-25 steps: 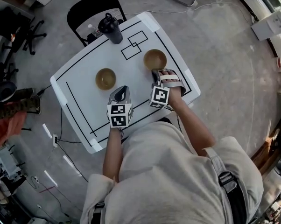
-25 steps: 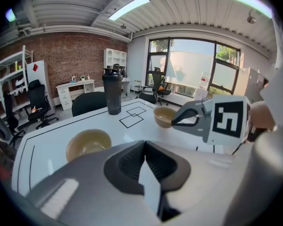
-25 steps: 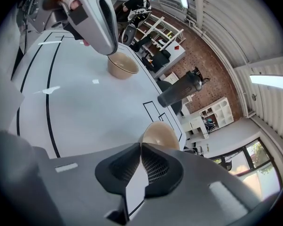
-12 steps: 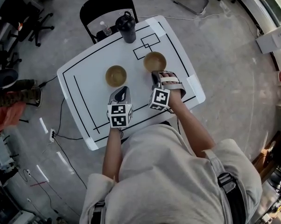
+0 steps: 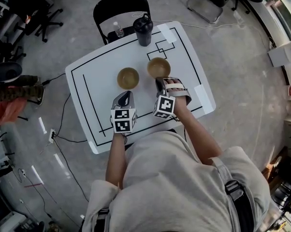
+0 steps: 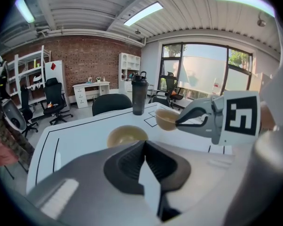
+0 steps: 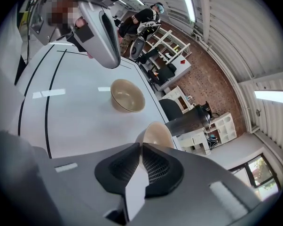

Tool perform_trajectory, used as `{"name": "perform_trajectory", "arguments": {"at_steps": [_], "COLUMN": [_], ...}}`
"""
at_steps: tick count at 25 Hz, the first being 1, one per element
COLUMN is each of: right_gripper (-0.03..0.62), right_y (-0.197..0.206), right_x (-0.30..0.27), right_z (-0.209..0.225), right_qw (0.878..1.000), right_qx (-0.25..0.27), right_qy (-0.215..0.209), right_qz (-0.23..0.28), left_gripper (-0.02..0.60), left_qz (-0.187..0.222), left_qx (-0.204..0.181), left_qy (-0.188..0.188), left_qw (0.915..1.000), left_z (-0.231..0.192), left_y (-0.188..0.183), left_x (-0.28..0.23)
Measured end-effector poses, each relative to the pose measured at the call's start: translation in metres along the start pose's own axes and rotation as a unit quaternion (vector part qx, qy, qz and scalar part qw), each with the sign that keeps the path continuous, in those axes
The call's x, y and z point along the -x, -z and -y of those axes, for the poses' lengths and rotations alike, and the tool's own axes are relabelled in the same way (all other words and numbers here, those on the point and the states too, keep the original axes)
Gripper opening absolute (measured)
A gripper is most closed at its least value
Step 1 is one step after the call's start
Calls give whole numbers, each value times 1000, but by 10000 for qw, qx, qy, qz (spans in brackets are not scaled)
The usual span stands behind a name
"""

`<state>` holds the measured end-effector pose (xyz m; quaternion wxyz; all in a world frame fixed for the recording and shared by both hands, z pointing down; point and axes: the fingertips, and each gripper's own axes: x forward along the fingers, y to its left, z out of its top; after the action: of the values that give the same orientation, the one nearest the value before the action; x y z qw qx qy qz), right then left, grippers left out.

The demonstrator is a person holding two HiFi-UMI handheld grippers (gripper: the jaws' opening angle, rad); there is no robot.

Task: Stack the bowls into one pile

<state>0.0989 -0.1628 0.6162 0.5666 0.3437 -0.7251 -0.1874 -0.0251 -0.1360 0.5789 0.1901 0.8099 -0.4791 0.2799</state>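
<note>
Over the table, right gripper jaws, just easing apart, pinch a bowl; left gripper jaws are pressed together.

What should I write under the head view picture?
Right gripper, jaws just easing open, holds one tan bowl by its rim beside the other bowl.

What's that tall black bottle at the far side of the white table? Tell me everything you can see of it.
The tall black bottle is a slim, opaque cylinder, plastic by its look, like a drink shaker. A black lid with a loop handle closes its top. It stands upright on the white table, near the edge farthest from the person, beside two overlapping black-outlined squares and in front of a black chair. Nothing but the tabletop touches it.
</note>
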Motion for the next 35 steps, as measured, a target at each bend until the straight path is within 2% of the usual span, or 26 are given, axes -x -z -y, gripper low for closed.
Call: {"name": "perform_trajectory", "arguments": {"at_steps": [18, 22, 25, 35], "right_gripper": [26, 28, 28, 32], "right_y": [-85, -96, -104, -131], "right_x": [18, 20, 20, 16], "right_z": [-7, -11, -10, -28], "right_qw": [9960, 9946, 9938, 9910], "right_qx": [224, 166, 211, 601], "right_qy": [-122, -276, -313, -482], "right_qz": [857, 983, 1046, 1098], "left_gripper": [3, 3, 3, 3], "left_qz": [1, 112, 190, 155], "left_qx": [145, 464, 637, 689], "left_qy": [-430, -602, -754, -794], "left_qw": [9990, 9970, 9949, 9943], "left_z": [-45, -52, -59, -78], "left_y": [20, 22, 21, 25], "left_x": [26, 28, 33, 43]}}
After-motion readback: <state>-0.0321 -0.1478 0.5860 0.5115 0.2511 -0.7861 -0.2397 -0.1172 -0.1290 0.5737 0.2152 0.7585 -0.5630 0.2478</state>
